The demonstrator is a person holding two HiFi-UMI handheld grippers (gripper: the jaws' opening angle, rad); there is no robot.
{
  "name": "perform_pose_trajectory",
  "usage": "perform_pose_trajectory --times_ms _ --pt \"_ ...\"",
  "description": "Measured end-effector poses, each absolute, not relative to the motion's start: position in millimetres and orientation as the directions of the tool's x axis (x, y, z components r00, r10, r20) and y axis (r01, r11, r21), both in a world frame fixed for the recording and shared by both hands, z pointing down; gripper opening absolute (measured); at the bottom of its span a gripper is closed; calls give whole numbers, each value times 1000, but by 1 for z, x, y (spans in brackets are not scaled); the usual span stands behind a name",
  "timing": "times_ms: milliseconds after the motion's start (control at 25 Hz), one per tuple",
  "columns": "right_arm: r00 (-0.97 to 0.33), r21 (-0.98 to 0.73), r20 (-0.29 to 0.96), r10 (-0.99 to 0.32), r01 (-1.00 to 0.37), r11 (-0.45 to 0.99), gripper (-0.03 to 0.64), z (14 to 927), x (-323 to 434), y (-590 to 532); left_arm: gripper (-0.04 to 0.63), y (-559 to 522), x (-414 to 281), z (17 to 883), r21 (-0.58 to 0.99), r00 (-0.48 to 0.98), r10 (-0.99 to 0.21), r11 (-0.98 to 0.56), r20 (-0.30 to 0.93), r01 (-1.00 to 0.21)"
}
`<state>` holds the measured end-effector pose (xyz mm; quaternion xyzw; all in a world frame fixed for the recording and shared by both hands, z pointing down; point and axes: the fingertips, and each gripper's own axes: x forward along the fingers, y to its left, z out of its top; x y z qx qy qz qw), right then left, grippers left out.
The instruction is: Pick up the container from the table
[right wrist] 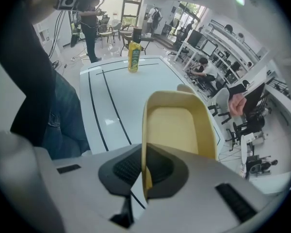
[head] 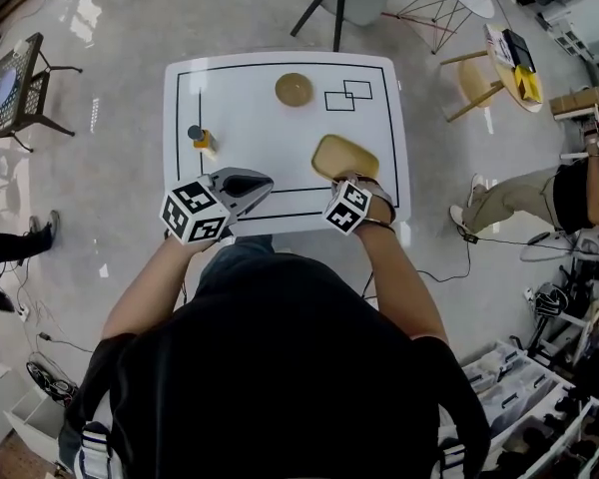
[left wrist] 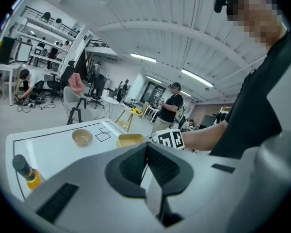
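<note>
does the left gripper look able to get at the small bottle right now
Probably yes: the left gripper holds nothing, and only bare table lies between it and the bottle. Its jaws are together, so they would have to open first.

Right tool (head: 335, 180) grips yellow container (head: 344, 155) (at its near rim), left tool (head: 246, 185) alongside

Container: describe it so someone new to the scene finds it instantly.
On the white table, look at the right end of the edge nearest the person. It is the shallow yellow rectangular container clamped by the right claw; the bowl is round, the bottle stands left.
</note>
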<state>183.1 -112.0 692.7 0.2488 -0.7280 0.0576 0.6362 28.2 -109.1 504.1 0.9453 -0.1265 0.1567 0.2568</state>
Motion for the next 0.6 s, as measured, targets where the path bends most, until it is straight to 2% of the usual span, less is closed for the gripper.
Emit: perform_pose_trajectory --times_ms 600 --pt "-61 268 940 -336 -479 836 9 667 188 -96 11 -88 24 487 408 921 -159 -860 357 -306"
